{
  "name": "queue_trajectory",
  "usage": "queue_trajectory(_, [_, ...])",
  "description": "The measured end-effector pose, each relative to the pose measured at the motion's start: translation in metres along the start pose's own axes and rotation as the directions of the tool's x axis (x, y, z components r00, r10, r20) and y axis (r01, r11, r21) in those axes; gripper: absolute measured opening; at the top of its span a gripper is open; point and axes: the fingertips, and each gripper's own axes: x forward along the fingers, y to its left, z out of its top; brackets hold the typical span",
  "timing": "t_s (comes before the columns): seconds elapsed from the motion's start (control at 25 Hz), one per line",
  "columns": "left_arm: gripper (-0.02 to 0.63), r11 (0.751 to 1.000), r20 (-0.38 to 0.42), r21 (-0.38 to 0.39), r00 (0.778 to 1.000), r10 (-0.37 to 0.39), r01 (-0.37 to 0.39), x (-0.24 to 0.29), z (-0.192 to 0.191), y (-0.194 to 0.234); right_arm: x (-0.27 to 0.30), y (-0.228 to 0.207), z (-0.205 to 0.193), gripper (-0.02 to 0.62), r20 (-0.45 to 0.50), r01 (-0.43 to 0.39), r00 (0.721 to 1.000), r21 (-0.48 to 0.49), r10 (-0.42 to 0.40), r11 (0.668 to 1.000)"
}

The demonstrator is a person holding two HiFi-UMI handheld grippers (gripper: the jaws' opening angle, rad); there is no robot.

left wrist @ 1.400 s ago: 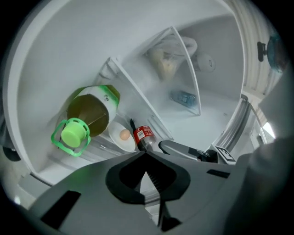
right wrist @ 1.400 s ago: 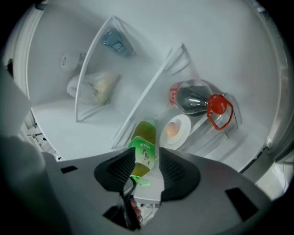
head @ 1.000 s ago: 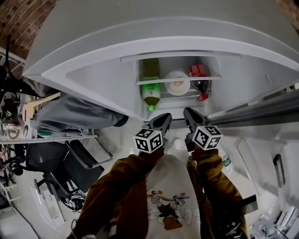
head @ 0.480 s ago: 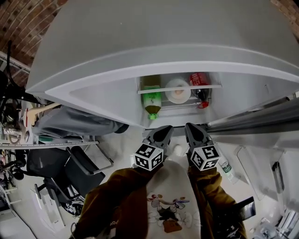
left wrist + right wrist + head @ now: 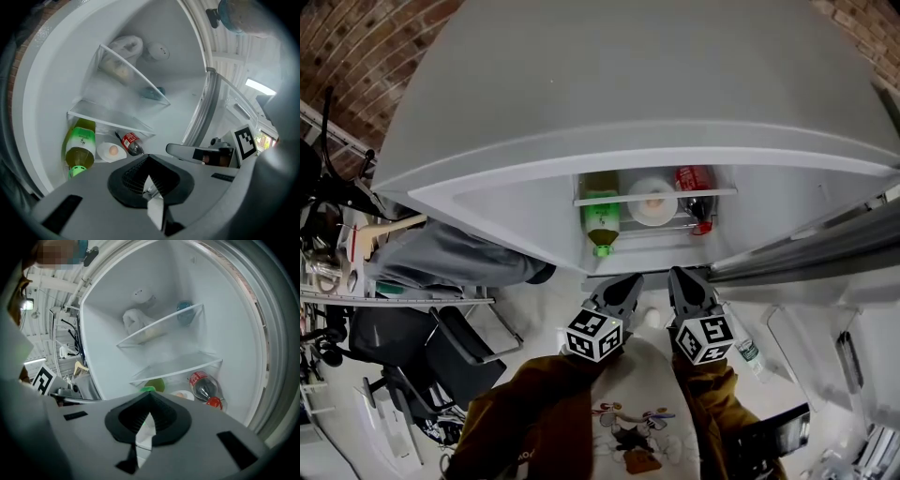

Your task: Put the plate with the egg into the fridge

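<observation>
The white plate (image 5: 652,201) with the egg (image 5: 113,150) lies on the fridge's lower shelf, between a green bottle (image 5: 601,215) and a red-capped cola bottle (image 5: 697,193). In the right gripper view the plate (image 5: 182,394) peeks over the jaws. My left gripper (image 5: 623,286) and right gripper (image 5: 686,281) hang side by side in front of the open fridge, close to my chest and outside the cabinet. Both are shut with nothing between the fingers. The left gripper (image 5: 149,176) and right gripper (image 5: 149,416) point into the fridge.
The open fridge door (image 5: 811,248) runs along the right, with a water bottle (image 5: 748,349) in its rack. Glass shelves (image 5: 126,84) above the plate carry a white bag (image 5: 125,46). A black chair (image 5: 422,342) and a cluttered rack stand at the left.
Both grippers have drawn back from the fridge opening toward my body. The plate, egg and bottles stay where they were on the shelf.
</observation>
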Motion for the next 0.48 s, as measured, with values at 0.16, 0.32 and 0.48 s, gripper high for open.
queue_trajectory(0.16, [0.008, 1.0, 0.008, -0.004, 1.0, -0.001, 0.001, -0.002, 0.001, -0.002, -0.004, 0.002, 0.002, 0.006, 0.005, 0.009, 1.0, -0.02, -0.009, 1.0])
queue_trajectory(0.32, [0.008, 1.0, 0.002, -0.015, 1.0, -0.005, 0.005, -0.006, -0.001, -0.001, -0.005, 0.009, 0.001, 0.006, -0.002, 0.004, 1.0, -0.024, -0.004, 1.0])
queue_trajectory(0.48, [0.008, 1.0, -0.001, -0.01, 1.0, -0.017, 0.017, -0.008, 0.002, -0.003, -0.006, 0.012, 0.003, 0.006, 0.001, 0.011, 1.0, -0.028, -0.011, 1.0])
